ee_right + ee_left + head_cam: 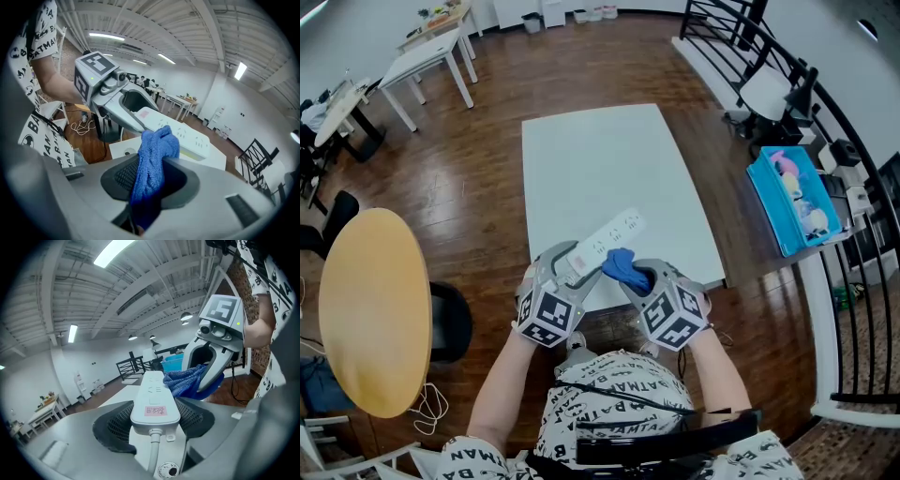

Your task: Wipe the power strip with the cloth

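The left tool (565, 265) grips the strip (154, 399) at its cord end, a pad on each long side and the jaws fairly wide apart to span its width. That leaves the socket face up and bare for wiping. The strip juts out over the near edge of the tabletop (600, 150). It seems to be lifted, though the head view does not show whether its far end rests on the surface.

The right tool (150, 176) is clamped on the blue cloth (153, 159), jaws nearly together. A bunched wad sticks out past the tips, so cloth, not plastic, meets the strip. The wad lies against the strip's right edge, about midway along and just ahead of the left tool – a good place to start a stroke towards the far end.
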The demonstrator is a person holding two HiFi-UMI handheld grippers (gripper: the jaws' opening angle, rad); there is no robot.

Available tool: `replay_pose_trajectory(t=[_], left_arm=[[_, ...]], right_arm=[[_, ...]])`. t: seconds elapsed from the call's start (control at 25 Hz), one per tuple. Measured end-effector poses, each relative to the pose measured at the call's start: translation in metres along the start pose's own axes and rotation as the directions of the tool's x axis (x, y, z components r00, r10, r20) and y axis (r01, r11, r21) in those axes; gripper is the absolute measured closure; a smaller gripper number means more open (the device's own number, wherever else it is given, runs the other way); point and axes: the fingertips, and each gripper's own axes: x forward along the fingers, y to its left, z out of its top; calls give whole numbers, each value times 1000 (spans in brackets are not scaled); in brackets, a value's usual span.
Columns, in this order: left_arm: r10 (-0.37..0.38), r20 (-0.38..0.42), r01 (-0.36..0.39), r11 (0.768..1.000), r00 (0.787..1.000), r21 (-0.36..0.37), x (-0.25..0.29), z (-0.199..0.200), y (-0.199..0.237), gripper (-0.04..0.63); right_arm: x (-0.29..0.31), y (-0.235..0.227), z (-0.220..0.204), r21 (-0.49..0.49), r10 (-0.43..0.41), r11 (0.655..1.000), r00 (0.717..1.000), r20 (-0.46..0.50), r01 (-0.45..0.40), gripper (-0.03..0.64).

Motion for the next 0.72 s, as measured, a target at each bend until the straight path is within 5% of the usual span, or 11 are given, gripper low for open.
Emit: replay_pose_trajectory(t=[0.24,0.72], left_arm=[[-2,12,2,1000,1000,3,-2,0,1,316],[-120,44,117,991,992,71,-22,4,-20,316]], right_arm=[[0,18,11,-113,4,994,1000,-29,-7,497],[-12,-36,-33,-16,-76,997,993,-91,75,497]])
